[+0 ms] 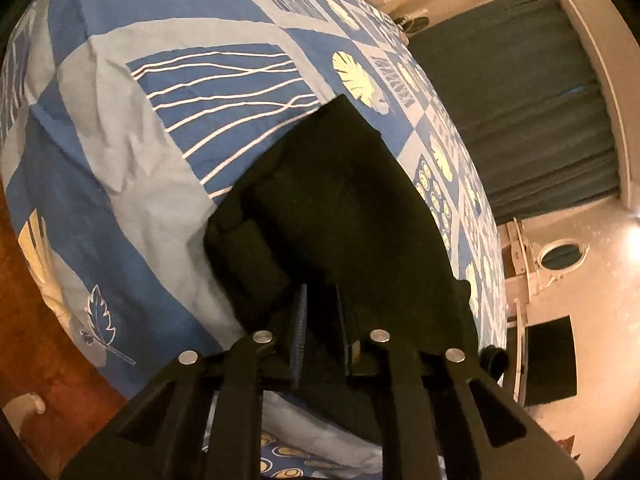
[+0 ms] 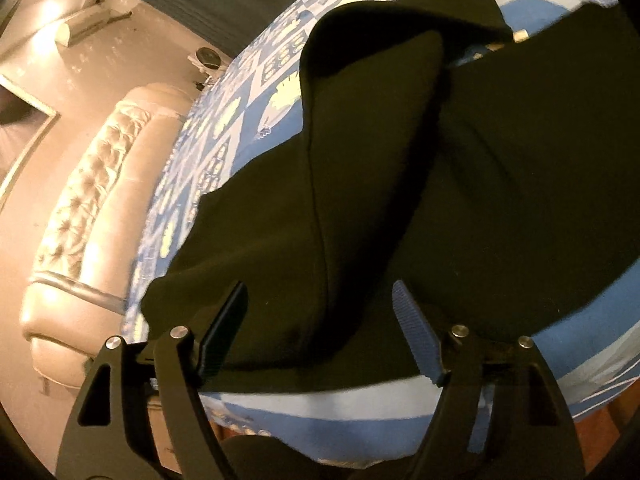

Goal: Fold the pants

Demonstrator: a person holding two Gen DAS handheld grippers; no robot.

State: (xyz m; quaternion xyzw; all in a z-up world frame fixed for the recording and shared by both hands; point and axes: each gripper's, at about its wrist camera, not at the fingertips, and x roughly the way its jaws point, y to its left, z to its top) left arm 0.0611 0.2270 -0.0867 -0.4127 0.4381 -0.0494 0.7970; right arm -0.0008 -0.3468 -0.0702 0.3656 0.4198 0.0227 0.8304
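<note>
Black linkage arms of the left gripper fill the bottom of the left wrist view, jaws drawn narrow, only a thin slot between the two fingers. Dark cloth of the pants sits in and behind that slot; whether the pads actually pinch it can't be told, too dark. Left of the gripper: orange-brown floor, then the bedspread, blue and grey blocks with white wavy lines and pale leaf prints, wrinkled. Centre: the pants lie on the bedspread as a long dark strip running away from the camera, with a bunched fold at its left edge near the fingers. Right of the bed: a dark teal curtain, a pale wall, and an oval mirror on a white stand.

Right wrist view, left to right: a pale tufted headboard along the bed's far side, then the patterned bedspread, then the pants covering most of the frame. The right gripper stands wide, its fingers well apart, the left finger black, the right one with a ribbed blue pad. Its jaws straddle the near edge of the pants, cloth between them, pads not pressing on it. A raised fold ridge runs up the middle of the garment; a second leg or panel spreads off to the right. A light-blue band of bedspread shows just below the cloth edge.
</note>
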